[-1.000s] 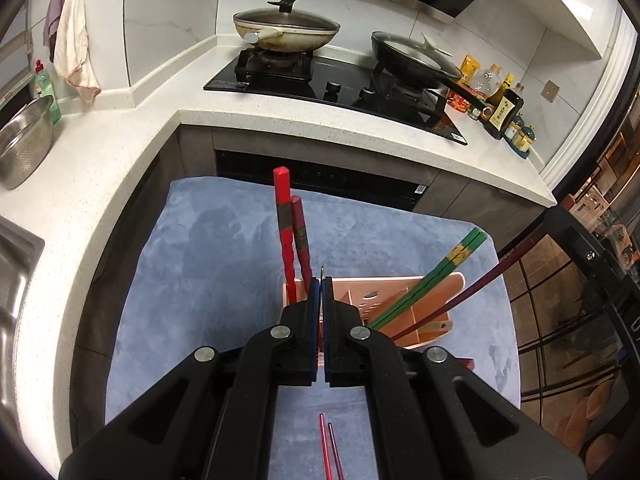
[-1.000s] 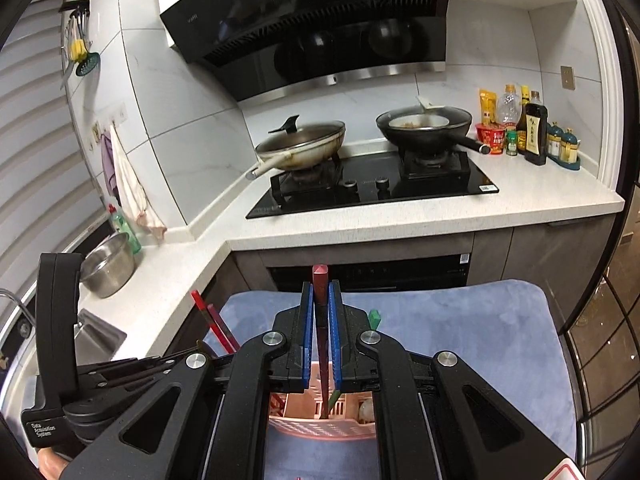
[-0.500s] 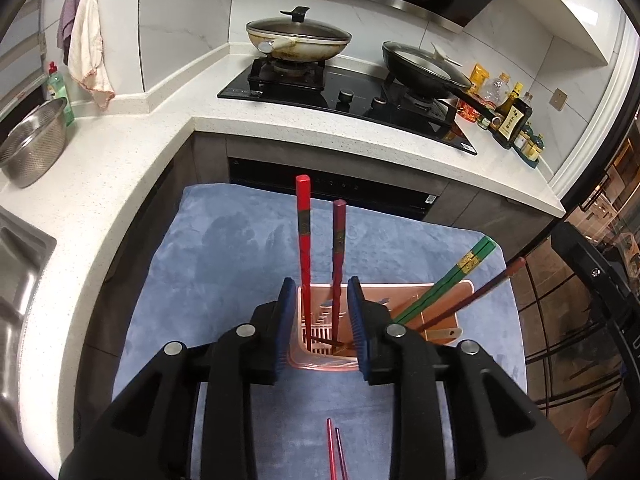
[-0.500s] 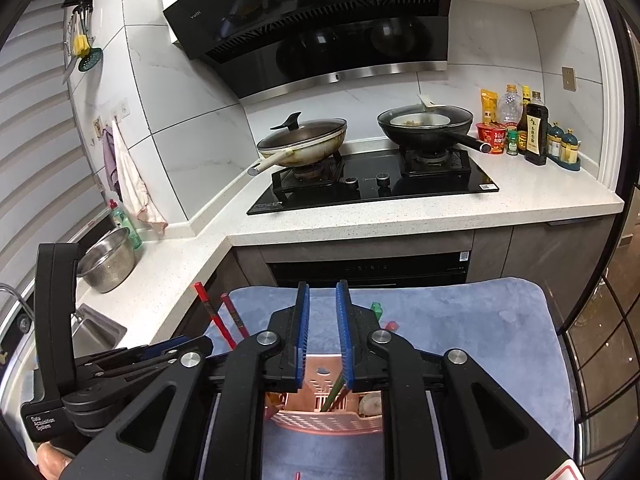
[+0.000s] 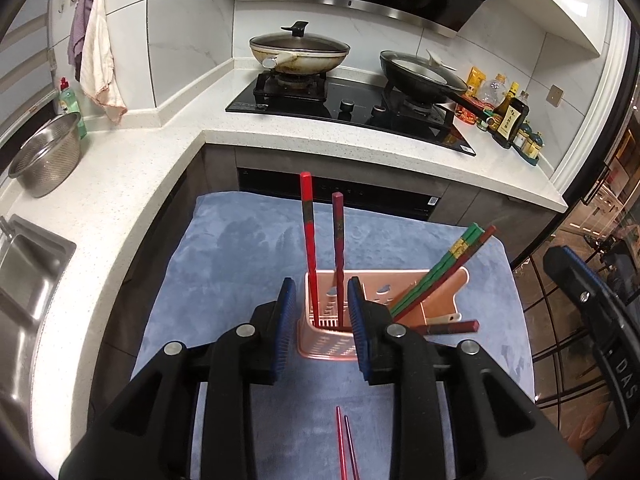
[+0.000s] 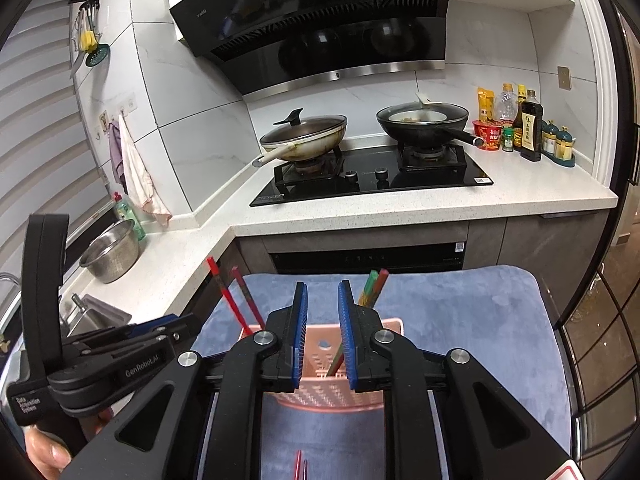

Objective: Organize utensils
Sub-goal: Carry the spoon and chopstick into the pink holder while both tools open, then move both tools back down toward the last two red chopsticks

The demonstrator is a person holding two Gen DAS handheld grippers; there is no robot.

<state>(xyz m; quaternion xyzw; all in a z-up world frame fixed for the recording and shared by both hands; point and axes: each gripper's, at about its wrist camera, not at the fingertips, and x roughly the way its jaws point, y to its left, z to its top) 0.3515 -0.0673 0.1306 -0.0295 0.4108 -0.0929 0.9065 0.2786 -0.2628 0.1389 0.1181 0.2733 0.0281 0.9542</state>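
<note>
My left gripper (image 5: 320, 312) and right gripper (image 6: 323, 330) both hang parted and empty just above the pink basket (image 5: 340, 346), red chopsticks (image 5: 310, 248) standing inside.

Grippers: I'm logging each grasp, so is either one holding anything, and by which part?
Nothing is held. The left gripper and right gripper both stand open; the chopsticks rest free in the basket.

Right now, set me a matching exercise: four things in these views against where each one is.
Things:
1. red chopsticks
2. green chopsticks
3. steel colander
4. lidded wok

Places:
A. on the left burner
B. leaning at the pink basket's right end
C. on the counter beside the sink
D. standing at the basket's left end

Pairs: 1-D, 2-B, 3-C, 4-A
</note>
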